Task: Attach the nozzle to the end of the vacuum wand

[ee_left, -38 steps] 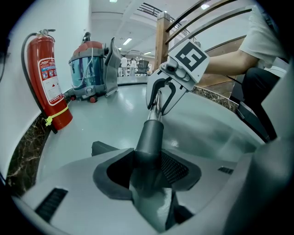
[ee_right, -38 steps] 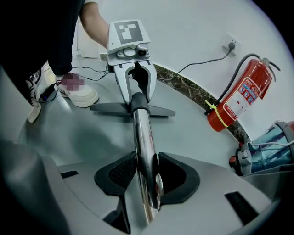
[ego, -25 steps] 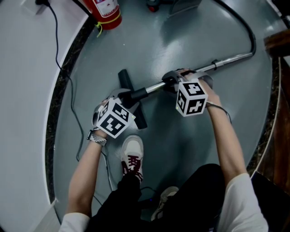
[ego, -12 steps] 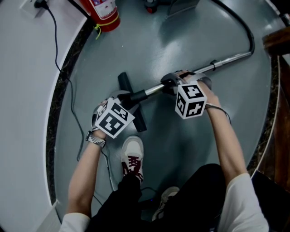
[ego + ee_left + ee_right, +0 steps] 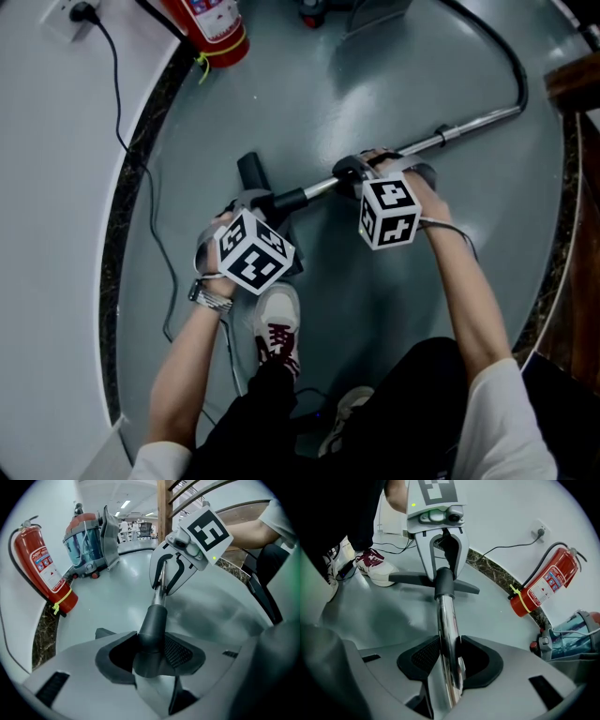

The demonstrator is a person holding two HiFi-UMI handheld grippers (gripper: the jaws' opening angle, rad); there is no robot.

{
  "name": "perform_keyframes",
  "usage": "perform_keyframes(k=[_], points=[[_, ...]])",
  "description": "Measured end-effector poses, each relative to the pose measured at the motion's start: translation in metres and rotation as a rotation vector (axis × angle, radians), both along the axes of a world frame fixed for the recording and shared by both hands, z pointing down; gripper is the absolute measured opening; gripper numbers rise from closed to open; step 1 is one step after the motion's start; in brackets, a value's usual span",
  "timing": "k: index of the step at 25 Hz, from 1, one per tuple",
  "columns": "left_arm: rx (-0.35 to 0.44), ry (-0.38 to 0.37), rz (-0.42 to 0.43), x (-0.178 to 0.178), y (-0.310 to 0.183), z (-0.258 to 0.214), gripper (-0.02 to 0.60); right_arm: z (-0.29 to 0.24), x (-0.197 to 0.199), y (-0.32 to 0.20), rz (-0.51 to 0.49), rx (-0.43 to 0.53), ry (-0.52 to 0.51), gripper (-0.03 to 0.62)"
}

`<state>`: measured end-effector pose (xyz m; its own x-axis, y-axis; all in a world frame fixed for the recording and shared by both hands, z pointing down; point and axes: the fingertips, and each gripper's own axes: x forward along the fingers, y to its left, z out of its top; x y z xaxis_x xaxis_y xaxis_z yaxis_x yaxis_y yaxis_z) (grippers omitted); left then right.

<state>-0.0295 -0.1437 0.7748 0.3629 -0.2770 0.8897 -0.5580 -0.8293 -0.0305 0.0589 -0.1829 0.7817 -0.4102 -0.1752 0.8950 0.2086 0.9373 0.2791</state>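
Head view: a person stands on a glossy grey floor (image 5: 375, 84) with a gripper in each hand, both pointing steeply down at a vacuum wand held across the body.
Left gripper (image 5: 255, 200): clamped narrowly on the round neck of the nozzle. In the left gripper view the left gripper (image 5: 150, 654) has the neck filling the dark padded hollows of both jaws.
Right gripper (image 5: 354, 175): clamped on the wand. In the right gripper view the right gripper (image 5: 448, 663) has the tube pinched between its black pads.
Nozzle: a black T-shaped plastic floor nozzle (image 5: 249, 172), low by the floor at the wand's left end. Its crossbar runs just ahead of the shoe and is partly hidden under the left marker cube.
Wand: a shiny chrome metal tube (image 5: 469, 122) rising to the right from the nozzle's neck. Its end goes into the black collar (image 5: 444, 585) with no gap showing.
Hose: a black flexible hose (image 5: 514, 67) curves from the wand's far end toward the top edge.
Shoe: a white trainer with dark red laces (image 5: 274, 323), near the nozzle's crossbar.
Fire extinguisher: a red cylinder with a yellow tag (image 5: 220, 23), standing by the white wall (image 5: 56, 234).
Vacuum body: a canister with a red top and a clear blue bin (image 5: 86, 543), well apart from the grippers, beyond the extinguisher.
Cable: a thin black lead (image 5: 142, 187) trails from a wall socket (image 5: 70, 11) down along the dark stone border.
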Motion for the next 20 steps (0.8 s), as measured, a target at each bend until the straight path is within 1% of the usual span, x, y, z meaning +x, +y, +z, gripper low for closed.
perform_keyframes(k=[3,8,11,15,17,20], points=[[0.023,0.033,-0.049,0.001,-0.001,0.003,0.178,-0.002,-0.002,-0.004,0.014,-0.007,-0.012,0.153],[0.051,0.094,-0.085,0.000,-0.001,0.006,0.178,-0.006,-0.003,-0.006,0.032,-0.010,-0.034,0.155],[0.034,0.114,-0.077,-0.002,-0.003,0.005,0.178,-0.011,-0.006,-0.008,0.036,-0.001,-0.050,0.155],[0.010,0.102,-0.045,-0.003,-0.006,0.003,0.178,-0.011,-0.007,-0.008,0.028,0.005,-0.050,0.155],[-0.008,0.106,-0.048,-0.003,-0.006,0.003,0.178,-0.010,-0.008,-0.007,0.024,0.004,-0.052,0.155],[-0.032,0.134,-0.065,-0.002,-0.007,0.001,0.178,-0.011,-0.010,-0.007,0.024,0.006,-0.059,0.155]])
